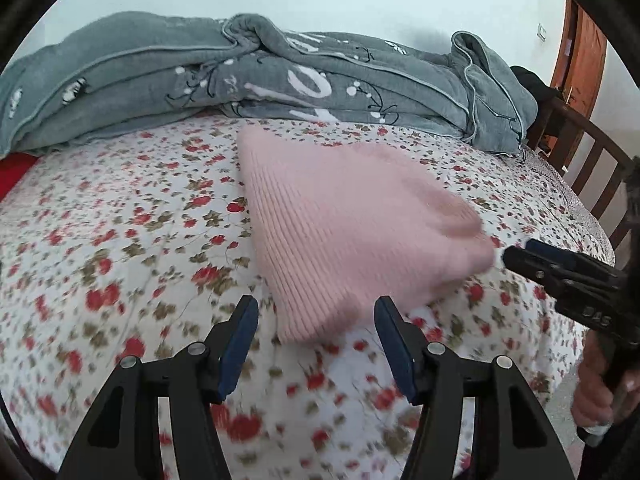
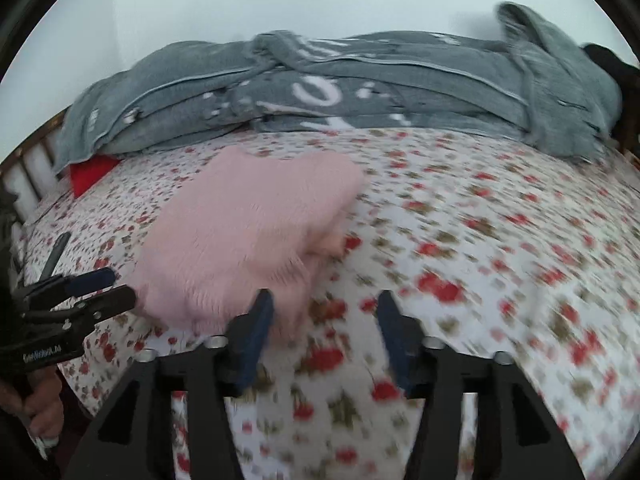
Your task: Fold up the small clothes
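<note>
Left wrist: folded pink ribbed knit (image 1: 340,220)

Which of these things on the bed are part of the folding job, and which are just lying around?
Part of the job:
- pink ribbed knit garment
- left tool, open
- right tool, open

Just lying about:
- grey patterned blanket
- red cloth
- floral bedsheet

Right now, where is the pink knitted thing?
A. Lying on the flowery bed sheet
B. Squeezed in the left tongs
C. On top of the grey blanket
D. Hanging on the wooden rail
A: the pink knitted garment lies flat on the flowery sheet, in front of the grey blanket. Both the left tongs and the right tongs are open with nothing between them.
</note>
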